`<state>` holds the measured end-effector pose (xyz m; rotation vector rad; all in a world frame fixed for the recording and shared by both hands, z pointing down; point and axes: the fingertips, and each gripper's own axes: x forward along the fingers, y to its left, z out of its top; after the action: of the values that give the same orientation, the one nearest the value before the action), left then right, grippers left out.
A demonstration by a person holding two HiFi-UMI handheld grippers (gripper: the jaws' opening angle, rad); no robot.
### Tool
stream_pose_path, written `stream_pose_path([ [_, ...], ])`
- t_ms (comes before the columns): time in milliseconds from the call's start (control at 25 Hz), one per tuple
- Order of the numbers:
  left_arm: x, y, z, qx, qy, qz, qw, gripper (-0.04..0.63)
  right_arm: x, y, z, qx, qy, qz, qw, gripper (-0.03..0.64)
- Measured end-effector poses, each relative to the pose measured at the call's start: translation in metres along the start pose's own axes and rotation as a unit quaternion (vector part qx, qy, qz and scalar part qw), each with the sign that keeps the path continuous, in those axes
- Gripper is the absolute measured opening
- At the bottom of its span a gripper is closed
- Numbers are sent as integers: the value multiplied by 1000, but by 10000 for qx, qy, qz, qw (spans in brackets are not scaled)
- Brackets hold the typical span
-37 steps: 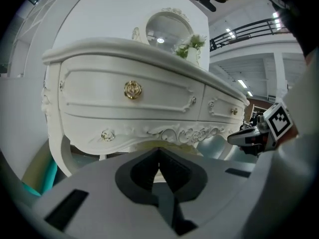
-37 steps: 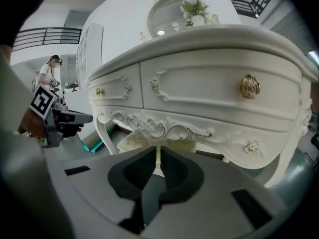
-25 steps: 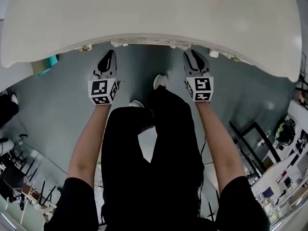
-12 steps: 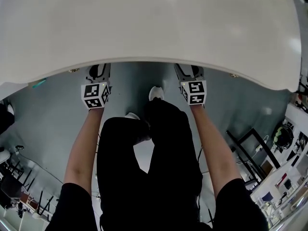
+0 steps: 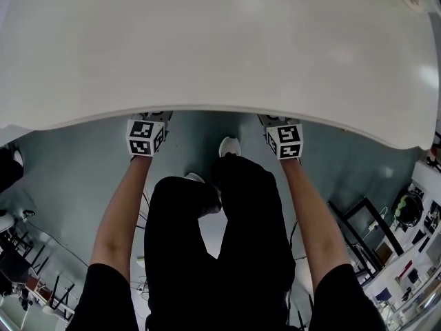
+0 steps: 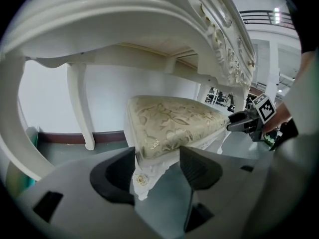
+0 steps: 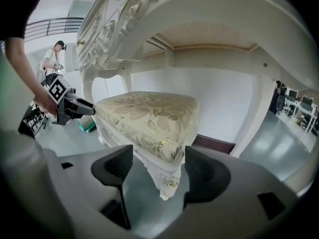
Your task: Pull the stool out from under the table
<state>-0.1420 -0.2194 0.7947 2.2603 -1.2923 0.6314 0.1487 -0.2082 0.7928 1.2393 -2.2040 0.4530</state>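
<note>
While we lean over the white desk (image 5: 220, 47), its top fills the head view from 9 o'clock through 12 to 3 o'clock and hides the tips of both tools. Only their marker cubes show at the desk's near edge, the left cube (image 5: 146, 136) toward 9 o'clock and the right cube (image 5: 289, 141) toward 3 o'clock. Our black trousers (image 5: 227, 240) run down to 6 o'clock, with a white shoe (image 5: 230, 145) near the centre on the grey floor (image 5: 76, 164).

Our left hand-held gripper (image 6: 157, 171) has just been opening its jaws, and they stand wide apart. The stool (image 6: 174, 123), white-framed with a gold-patterned cushion, stands on the floor under the desk. Its near corner, with a carved rosette, sits between these jaws, and the pads do not press on it. A curved desk leg (image 6: 79, 103) stands at 9 o'clock behind it.

Our right hand-held gripper (image 7: 154, 171) has likewise just been opening, and its jaws are spread wide around the stool's other near corner, without clamping it. In each gripper view the opposite tool reaches in beside the seat's edge, at 3 o'clock in the left gripper view and at 9 o'clock in the right gripper view. We cannot tell whether either tool touches the seat.
</note>
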Motion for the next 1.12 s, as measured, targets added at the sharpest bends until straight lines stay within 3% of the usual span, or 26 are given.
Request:
stream_pose_path([
  [240, 7, 2, -7, -46, 80, -266, 9996, 301, 4, -1, -2, 76, 22, -31, 10000, 328],
  [720, -4, -4, -10, -510, 116, -260, 9983, 298, -4, 3, -6, 474, 132, -146, 9987, 322],
  [1120, -22, -23, -30, -716, 406, -147, 9965, 298, -19, 10, -19, 387, 378, -122, 9985, 307],
])
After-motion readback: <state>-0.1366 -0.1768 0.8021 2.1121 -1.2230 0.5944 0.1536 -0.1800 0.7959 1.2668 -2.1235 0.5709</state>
